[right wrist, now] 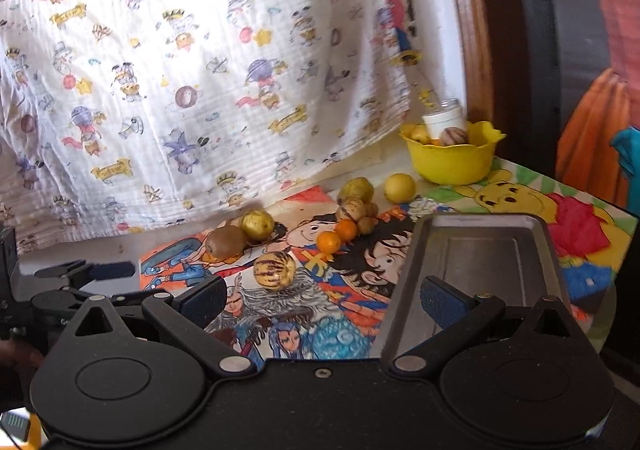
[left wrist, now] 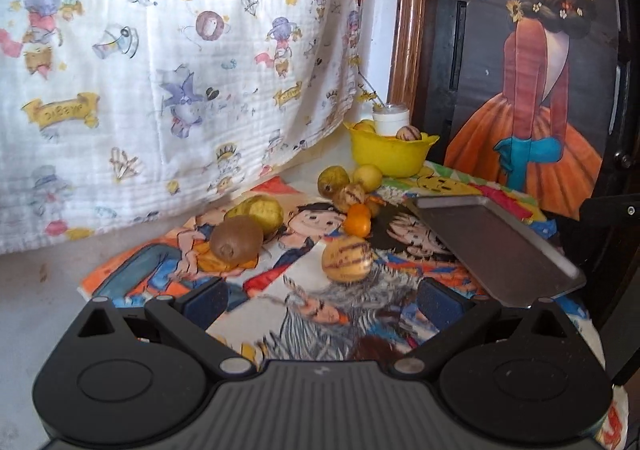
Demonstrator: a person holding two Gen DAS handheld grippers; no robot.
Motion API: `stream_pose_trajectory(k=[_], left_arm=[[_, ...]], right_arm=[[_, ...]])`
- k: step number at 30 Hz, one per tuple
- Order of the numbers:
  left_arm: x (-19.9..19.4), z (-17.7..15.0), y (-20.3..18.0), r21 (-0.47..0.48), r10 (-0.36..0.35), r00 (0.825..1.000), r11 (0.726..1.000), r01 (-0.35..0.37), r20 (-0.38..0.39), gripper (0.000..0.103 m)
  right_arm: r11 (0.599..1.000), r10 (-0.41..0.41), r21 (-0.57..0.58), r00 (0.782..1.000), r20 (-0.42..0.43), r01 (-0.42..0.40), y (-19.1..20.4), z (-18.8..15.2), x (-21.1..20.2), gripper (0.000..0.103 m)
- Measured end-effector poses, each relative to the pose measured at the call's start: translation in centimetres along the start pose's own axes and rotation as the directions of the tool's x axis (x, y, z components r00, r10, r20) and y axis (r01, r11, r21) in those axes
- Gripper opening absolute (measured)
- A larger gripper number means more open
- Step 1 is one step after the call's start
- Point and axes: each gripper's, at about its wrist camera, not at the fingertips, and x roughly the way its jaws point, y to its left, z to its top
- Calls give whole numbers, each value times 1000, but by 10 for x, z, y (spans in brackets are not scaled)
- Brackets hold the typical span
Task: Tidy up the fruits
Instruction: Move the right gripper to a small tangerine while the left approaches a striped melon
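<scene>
Cartoon-printed mats cover the table [left wrist: 132, 274], with a white patterned cloth [left wrist: 168, 62] hanging behind it, presumably as a backdrop.

From the left wrist view, the left gripper [left wrist: 320, 304] hovers low over the mat with its jaws spread wide and nothing between them. It faces a striped yellow melon-like fruit [left wrist: 347, 259] lying loose just ahead, likely the next pick. Beyond it sit a brown kiwi [left wrist: 236, 239] touching a yellow-green fruit [left wrist: 260, 210], two small oranges [left wrist: 357, 220], and a cluster of yellowish fruits near a yellow bowl [left wrist: 390, 156] that already holds some fruit. A metal tray [left wrist: 500, 246] lies empty to the right, within easy reach, probably the sorting destination.

From the right wrist view, the right gripper [right wrist: 322, 300] is likewise wide open and empty, one finger over the tray [right wrist: 480, 250], as if waiting there. The striped fruit [right wrist: 275, 270] rests between the two grippers' paths; the left gripper [right wrist: 100, 272] shows at the far left edge.
</scene>
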Motion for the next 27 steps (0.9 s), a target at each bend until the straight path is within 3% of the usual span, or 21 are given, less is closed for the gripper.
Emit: stream_pose_trajectory(k=[4,13,19,27], left_arm=[[11,16,8,7,-19,1000,1000,19,2,103],[45,42,-4,116,-63,998,991,65,-21,103],[79,36,-12,83,-58,996,995,63,-61,103],[122,24,-17,31,-13,991,999,17,-130,96]], right_arm=[[999,28,23,997,-71,-27,1,35,20,103],[997,54,66,981,-185,-43,1,107,90,103],[978,97,203,957,-272,-42,-21,107,154,102],[957,143,285,935,-323,-48,-37,78,221,88]])
